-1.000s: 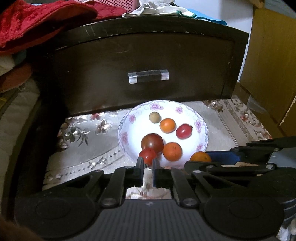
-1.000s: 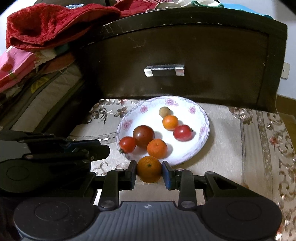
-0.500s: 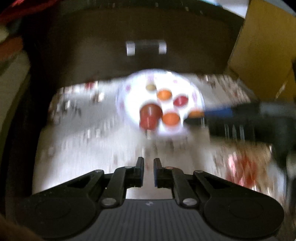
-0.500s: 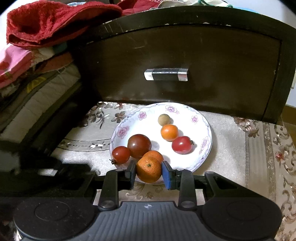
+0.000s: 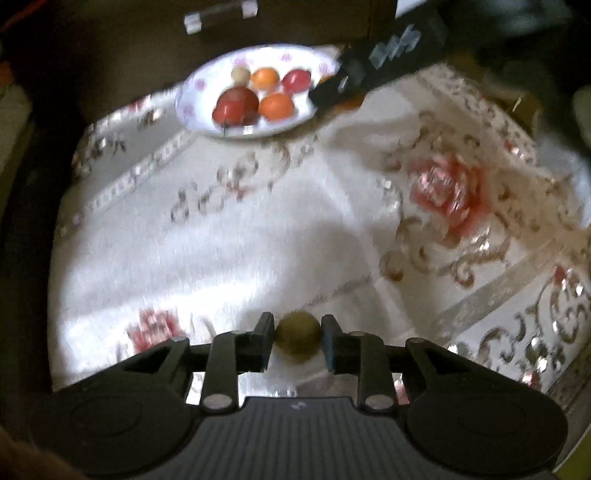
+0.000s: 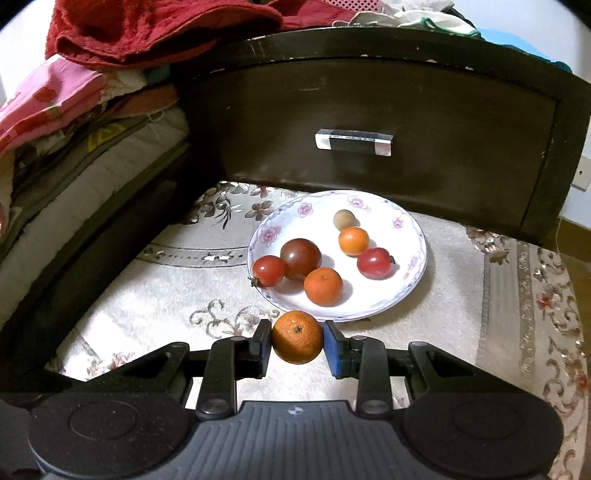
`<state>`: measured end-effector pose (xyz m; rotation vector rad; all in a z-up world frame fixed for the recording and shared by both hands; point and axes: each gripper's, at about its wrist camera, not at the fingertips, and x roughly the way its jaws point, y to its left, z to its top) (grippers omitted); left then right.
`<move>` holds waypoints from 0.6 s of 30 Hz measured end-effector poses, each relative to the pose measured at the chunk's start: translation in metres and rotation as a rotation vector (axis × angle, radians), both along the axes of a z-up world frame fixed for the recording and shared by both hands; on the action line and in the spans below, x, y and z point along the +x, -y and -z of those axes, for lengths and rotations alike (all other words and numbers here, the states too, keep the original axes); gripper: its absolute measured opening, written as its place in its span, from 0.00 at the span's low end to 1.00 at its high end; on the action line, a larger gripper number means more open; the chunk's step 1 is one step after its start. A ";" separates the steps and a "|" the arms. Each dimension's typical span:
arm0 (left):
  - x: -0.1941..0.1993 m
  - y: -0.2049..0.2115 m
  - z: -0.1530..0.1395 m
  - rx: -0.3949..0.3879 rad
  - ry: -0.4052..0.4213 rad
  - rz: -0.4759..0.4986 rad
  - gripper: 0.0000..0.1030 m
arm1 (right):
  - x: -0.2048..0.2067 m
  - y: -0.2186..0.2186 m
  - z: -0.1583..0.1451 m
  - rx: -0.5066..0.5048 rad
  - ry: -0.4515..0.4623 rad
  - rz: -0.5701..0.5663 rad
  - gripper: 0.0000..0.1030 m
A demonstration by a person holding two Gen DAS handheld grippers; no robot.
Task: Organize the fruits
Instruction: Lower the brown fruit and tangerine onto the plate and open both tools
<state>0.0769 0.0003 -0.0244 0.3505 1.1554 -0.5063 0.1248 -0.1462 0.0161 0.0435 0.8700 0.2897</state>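
Observation:
A white flowered plate [image 6: 373,302] on the patterned carpet holds several fruits: a dark tomato [image 6: 300,257], two red tomatoes, two small oranges and a little brown fruit [image 6: 345,219]. My right gripper [image 6: 297,338] is shut on a tangerine [image 6: 297,336] just in front of the plate's near rim. In the blurred left wrist view the plate [image 5: 192,107] lies far off at the top. My left gripper [image 5: 297,338] points steeply down at the carpet, its jaws opening. A small olive-brown round fruit [image 5: 298,338] sits on the carpet between the fingers.
A dark wooden drawer front [image 6: 369,110] with a clear handle [image 6: 353,142] stands right behind the plate. Folded bedding and red cloth [image 6: 129,33] pile up at the left. The flowered carpet [image 5: 221,240] stretches wide between plate and left gripper.
My left gripper pulled back from the plate and tipped down over the near carpet. Its jaws, shut and empty before, now stand apart around a small brownish fruit. The right gripper keeps the tangerine by the plate's rim.

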 end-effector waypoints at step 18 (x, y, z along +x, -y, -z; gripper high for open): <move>0.101 0.017 -0.035 -0.167 0.155 -0.112 0.31 | 0.043 0.027 0.014 -0.029 -0.033 0.036 0.28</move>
